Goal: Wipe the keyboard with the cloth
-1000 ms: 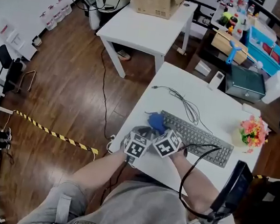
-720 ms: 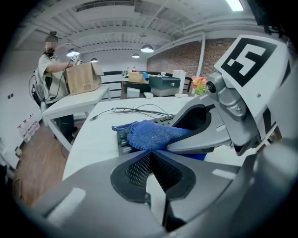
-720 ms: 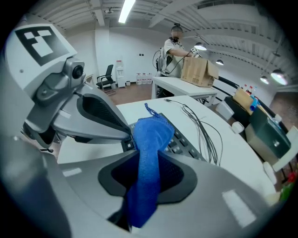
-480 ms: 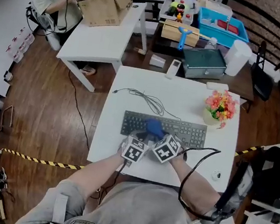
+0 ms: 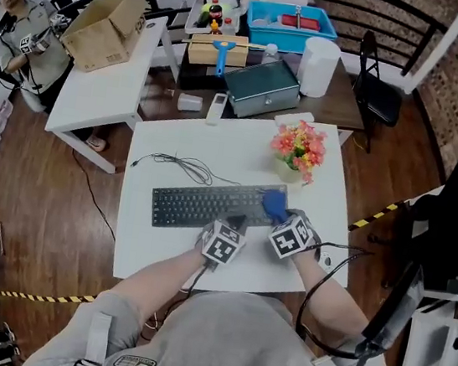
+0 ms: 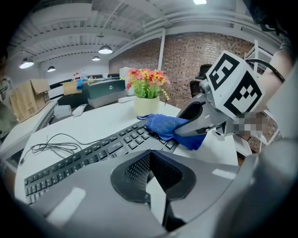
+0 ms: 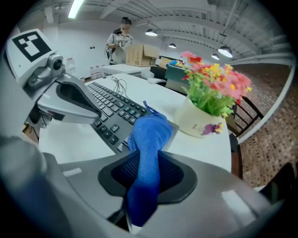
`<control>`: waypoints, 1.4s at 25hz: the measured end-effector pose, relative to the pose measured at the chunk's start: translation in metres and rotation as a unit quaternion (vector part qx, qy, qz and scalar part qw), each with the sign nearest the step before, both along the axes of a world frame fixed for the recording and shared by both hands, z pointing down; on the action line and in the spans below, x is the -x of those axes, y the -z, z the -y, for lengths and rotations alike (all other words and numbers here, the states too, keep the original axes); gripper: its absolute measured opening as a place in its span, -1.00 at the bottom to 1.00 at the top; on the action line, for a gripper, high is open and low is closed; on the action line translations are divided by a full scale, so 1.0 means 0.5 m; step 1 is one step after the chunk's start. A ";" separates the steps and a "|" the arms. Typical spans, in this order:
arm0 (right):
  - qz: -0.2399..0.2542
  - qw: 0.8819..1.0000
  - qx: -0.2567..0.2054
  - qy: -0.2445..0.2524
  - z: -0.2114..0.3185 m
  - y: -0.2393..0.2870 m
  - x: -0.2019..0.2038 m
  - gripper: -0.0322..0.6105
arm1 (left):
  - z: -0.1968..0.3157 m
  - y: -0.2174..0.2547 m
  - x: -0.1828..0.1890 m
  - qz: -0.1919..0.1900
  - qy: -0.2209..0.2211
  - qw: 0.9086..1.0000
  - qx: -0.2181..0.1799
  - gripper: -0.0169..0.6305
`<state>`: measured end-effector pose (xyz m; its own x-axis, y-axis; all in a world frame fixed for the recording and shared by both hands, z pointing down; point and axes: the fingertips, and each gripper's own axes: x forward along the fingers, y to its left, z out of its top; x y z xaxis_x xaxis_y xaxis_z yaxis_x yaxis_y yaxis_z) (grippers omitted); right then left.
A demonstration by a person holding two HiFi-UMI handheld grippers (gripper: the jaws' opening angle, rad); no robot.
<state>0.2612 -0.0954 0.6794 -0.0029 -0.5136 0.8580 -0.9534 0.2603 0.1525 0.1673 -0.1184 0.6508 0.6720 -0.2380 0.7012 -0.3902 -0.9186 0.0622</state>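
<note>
**Cloth at the keyboard's right end, the other gripper shut and empty**

At the left of the head view the white worktop (image 5: 140, 246) is bare except for a thin cable (image 5: 182, 165) coiled behind the keyboard. We judge that it lies slack there, clear of the wiping.

The keyboard (image 5: 201, 204) lies across the middle of the worktop, its long side towards us, so we can reach the whole row of keys from one stance.

Just below its near edge sits the left hand-held gripper (image 5: 235, 220). Its own view shows the pads clenched together with nothing between them. It sits close to the keyboard's near edge, but we cannot tell whether it touches. We judge that it waits there to steady the board while the other does the work.

To its right, the right hand-held gripper (image 5: 278, 214) is clamped on the blue cloth (image 5: 274, 201). A bunched fold runs up between its pads, and the free end drapes over the last keys at the keyboard's right end. Gripping it by a fold leaves a soft wad hanging ahead of the jaws, so fabric meets the keys before the hard tips do.

Further right and behind stands a pot of flowers (image 5: 299, 150), near that corner of the keyboard. A wide stroke here could knock it.
</note>
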 end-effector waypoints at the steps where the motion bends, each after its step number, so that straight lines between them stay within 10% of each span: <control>1: -0.002 1.000 0.001 -0.007 -0.008 -0.001 -0.015 -0.55 | -0.005 0.000 -0.010 0.000 -0.004 1.000 0.001 -0.97; 21: -0.005 0.993 -0.021 0.116 0.127 0.045 0.285 -0.55 | 0.103 0.030 0.246 -0.025 0.113 0.993 -0.011 -0.97; 35: -0.033 0.997 -0.013 0.075 0.130 0.064 0.014 -0.55 | 0.102 0.094 -0.042 -0.077 0.083 0.994 0.004 -0.97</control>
